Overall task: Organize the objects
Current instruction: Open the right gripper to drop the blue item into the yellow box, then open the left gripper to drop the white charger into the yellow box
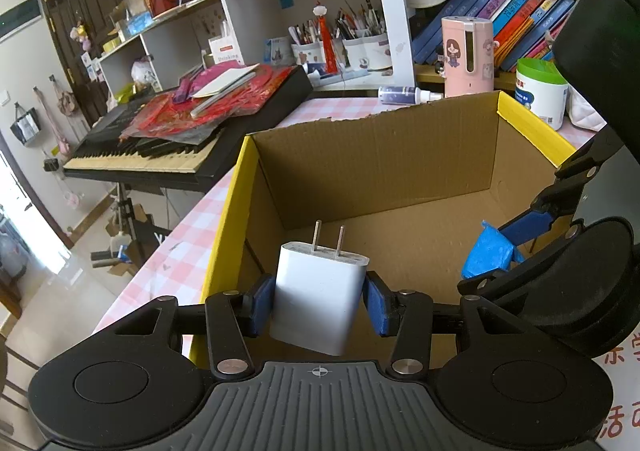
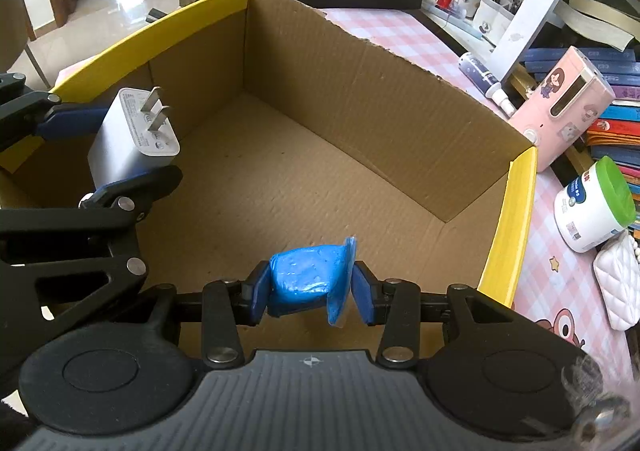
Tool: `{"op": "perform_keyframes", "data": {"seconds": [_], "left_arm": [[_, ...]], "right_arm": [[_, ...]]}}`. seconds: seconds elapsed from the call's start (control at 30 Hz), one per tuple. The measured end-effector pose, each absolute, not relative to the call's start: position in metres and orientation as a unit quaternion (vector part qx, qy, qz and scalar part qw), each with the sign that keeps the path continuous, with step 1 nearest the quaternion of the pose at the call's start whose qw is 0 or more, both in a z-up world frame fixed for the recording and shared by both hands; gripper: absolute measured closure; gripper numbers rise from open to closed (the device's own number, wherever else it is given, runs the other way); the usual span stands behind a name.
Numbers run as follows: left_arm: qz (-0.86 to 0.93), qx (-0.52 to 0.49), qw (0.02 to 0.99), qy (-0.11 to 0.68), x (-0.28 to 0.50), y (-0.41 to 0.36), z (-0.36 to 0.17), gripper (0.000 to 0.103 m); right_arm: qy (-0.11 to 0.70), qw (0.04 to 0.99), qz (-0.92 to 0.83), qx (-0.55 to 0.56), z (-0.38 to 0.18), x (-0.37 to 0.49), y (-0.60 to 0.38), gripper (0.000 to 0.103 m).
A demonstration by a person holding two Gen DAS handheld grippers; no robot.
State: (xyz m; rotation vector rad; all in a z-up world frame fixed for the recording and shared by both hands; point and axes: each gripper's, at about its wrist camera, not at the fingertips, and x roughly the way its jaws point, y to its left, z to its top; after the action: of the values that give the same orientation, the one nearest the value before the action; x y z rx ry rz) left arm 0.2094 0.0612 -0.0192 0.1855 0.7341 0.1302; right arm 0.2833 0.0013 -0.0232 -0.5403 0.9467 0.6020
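Box [image 2: 360,99] bare: your left tool [image 1: 318,305] grips the charger [image 1: 320,291], right tool [image 2: 308,287] the blue wad [image 2: 306,275], both unreleased.

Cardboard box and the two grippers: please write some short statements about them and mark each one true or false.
1. The left gripper is closed on a white charger. True.
2. The charger's prongs point down toward the box floor. False: they point up, away from the gripper.
3. The right gripper holds a blue wrapped object. True.
4. The cardboard box already has several items lying on its floor. False: its floor is bare; both items are held above it.
5. The green-lidded white jar stands inside the box. False: it sits outside, on the pink checked tablecloth.
6. The box's top edge is yellow on two sides. True.
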Motion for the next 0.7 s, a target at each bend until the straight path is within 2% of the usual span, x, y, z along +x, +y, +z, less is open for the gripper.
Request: {"op": "perform_keyframes", "data": {"seconds": [0.13, 0.2, 0.57, 0.63, 0.7], "left_arm": [[0.062, 0.086, 0.928, 0.358, 0.207, 0.064, -0.017, 0.056], [0.066, 0.077, 0.93, 0.354, 0.205, 0.067, -0.014, 0.055], [0.063, 0.031, 0.947, 0.314, 0.177, 0.079, 0.011, 0.038], [0.079, 0.029, 0.95, 0.301, 0.17, 0.08, 0.016, 0.022], [0.09, 0.026, 0.954, 0.285, 0.161, 0.082, 0.022, 0.015]], "right_arm": [[0.434, 0.818, 0.282, -0.252, -0.021, 0.281, 0.001, 0.059], [0.427, 0.824, 0.28, -0.247, -0.019, 0.28, 0.0, 0.051], [0.394, 0.863, 0.251, -0.194, 0.001, 0.264, -0.015, 0.05], [0.384, 0.873, 0.243, -0.177, 0.007, 0.257, -0.02, 0.05], [0.378, 0.882, 0.234, -0.154, 0.012, 0.252, -0.025, 0.047]]}}
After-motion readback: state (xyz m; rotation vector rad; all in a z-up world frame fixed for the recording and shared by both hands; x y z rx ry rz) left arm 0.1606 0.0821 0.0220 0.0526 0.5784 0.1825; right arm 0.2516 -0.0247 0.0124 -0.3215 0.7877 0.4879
